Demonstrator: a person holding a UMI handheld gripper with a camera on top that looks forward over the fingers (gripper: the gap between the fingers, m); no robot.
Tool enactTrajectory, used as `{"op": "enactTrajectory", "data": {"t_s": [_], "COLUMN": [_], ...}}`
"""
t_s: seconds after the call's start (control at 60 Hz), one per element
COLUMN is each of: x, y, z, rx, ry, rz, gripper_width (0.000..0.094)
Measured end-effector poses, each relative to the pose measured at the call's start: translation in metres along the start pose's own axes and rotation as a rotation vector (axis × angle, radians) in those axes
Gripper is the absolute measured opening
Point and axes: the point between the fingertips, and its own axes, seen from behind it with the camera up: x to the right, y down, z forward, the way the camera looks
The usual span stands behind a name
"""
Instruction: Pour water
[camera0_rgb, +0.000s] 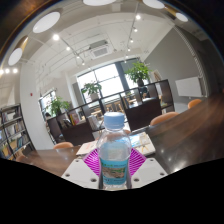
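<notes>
Bookshelves (10, 128) at our left, plants (139, 72) by the far window, and between our gripper (114, 165) pads the capped water bottle (115, 150) sits clamped upright, so we keep squeezing evenly and tilt only once over a cup.

A clear bottle (115, 152) with a blue cap and blue label is held upright between the pink pads (93, 162) of the gripper (115, 168), which are pressed against both its sides. Beyond it, chairs (76, 131), potted plants (139, 72) and large windows (103, 79) are seen.
</notes>
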Motion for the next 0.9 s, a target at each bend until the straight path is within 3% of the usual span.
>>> {"op": "enactTrajectory", "data": {"t_s": [0.2,0.317,0.683,0.717,0.9], "x": [0.098,0.126,0.216,0.212,0.214], "y": [0.016,0.028,0.131,0.124,0.130], "z": [0.013,0.013,0.039,0.040,0.038], "rx": [0.010,-0.047,-0.176,-0.115,-0.101], "ry": [0.127,0.160,0.235,0.225,0.229], "rz": [-0.268,-0.300,-0.346,-0.330,-0.339], "gripper_width": [0.0331,0.0336,0.0358,0.0350,0.0371]}}
